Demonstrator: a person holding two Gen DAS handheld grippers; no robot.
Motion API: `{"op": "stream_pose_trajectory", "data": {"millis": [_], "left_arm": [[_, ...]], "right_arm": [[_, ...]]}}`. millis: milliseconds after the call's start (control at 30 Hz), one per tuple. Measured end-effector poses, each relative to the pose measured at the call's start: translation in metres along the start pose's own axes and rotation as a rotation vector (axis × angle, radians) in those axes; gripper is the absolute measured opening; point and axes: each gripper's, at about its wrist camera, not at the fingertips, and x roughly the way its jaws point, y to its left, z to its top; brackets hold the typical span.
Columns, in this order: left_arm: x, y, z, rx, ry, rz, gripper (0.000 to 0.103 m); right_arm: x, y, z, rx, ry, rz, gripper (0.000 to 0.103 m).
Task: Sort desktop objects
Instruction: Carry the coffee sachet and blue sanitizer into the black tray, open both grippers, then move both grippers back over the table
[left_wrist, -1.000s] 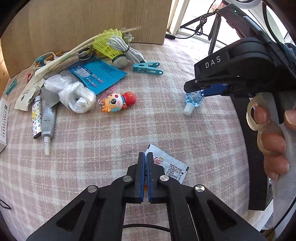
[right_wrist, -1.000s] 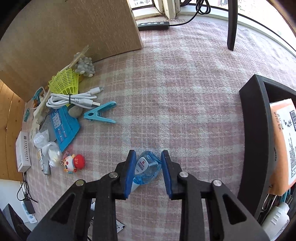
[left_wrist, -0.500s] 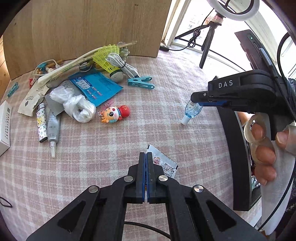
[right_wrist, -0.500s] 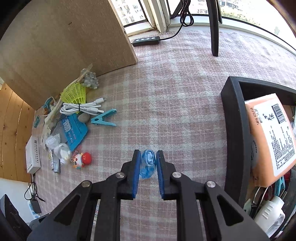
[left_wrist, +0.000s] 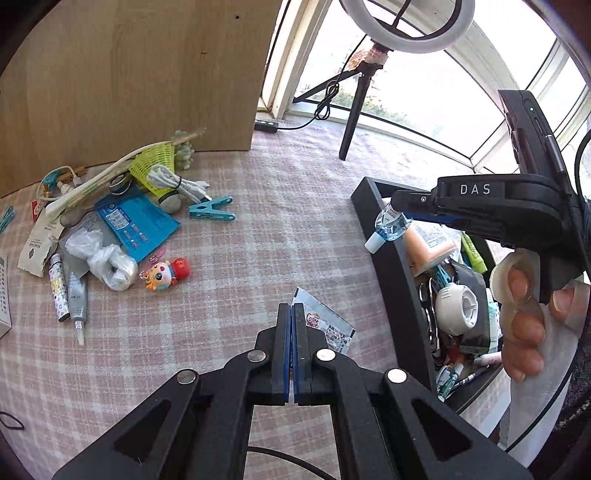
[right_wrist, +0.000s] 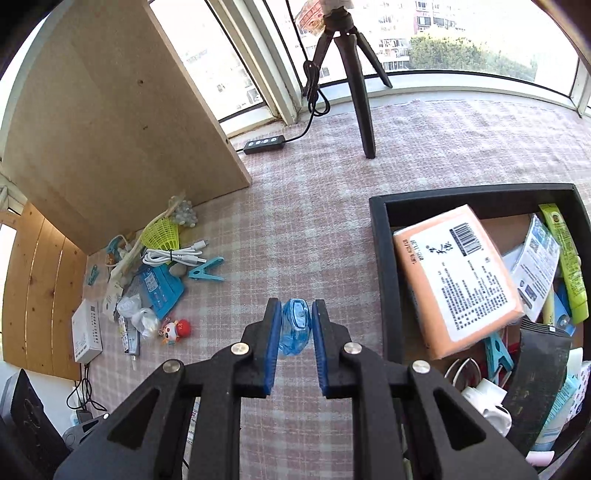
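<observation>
Left wrist view: I see my left gripper (left_wrist: 291, 321) clenched on a white Coffee-mate sachet (left_wrist: 325, 325), its lower edge hidden behind the fingers. Right hand (left_wrist: 524, 310) partly cut off at the frame edge.

Right wrist view: my right gripper (right_wrist: 295, 325) grasps a small clear blue plastic bottle (right_wrist: 294, 326), cap hidden, beside the black storage tray (right_wrist: 388, 280).

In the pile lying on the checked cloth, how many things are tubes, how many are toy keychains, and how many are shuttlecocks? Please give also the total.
Tubes: 2
Toy keychain: 1
Shuttlecock: 1
Total: 4
</observation>
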Motion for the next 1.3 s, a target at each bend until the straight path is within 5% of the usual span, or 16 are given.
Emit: {"op": "stream_pose_trajectory", "data": {"millis": [300,667,700,733,767,867,1100,1300], "left_arm": [[0.003,-0.103,0.016,0.16,0.015,-0.145,0.0],[0.014,-0.214,-0.009,0.381,0.09,-0.253,0.001],[0.017,-0.219,-0.011,0.394,0.102,-0.245,0.007],[0.019,-0.223,-0.013,0.401,0.109,-0.232,0.027],[0.02,-0.226,-0.015,0.406,0.098,-0.227,0.034],[0.019,-0.227,-0.02,0.433,0.079,-0.197,0.033],[0.019,-0.193,-0.013,0.366,0.07,-0.15,0.033],[0.014,-0.126,0.001,0.235,0.048,-0.063,0.033]], "right_arm": [[-0.063,-0.101,0.012,0.126,-0.098,-0.132,0.017],[-0.099,-0.199,0.007,0.269,-0.141,-0.241,0.017],[-0.098,-0.202,0.007,0.267,-0.137,-0.238,0.017],[-0.098,-0.204,0.006,0.266,-0.131,-0.229,0.017],[-0.097,-0.205,0.006,0.273,-0.127,-0.226,0.018],[-0.095,-0.206,0.005,0.28,-0.117,-0.244,0.03],[-0.085,-0.181,0.005,0.203,-0.119,-0.234,0.03],[-0.065,-0.138,0.006,0.096,-0.103,-0.161,0.03]]}}
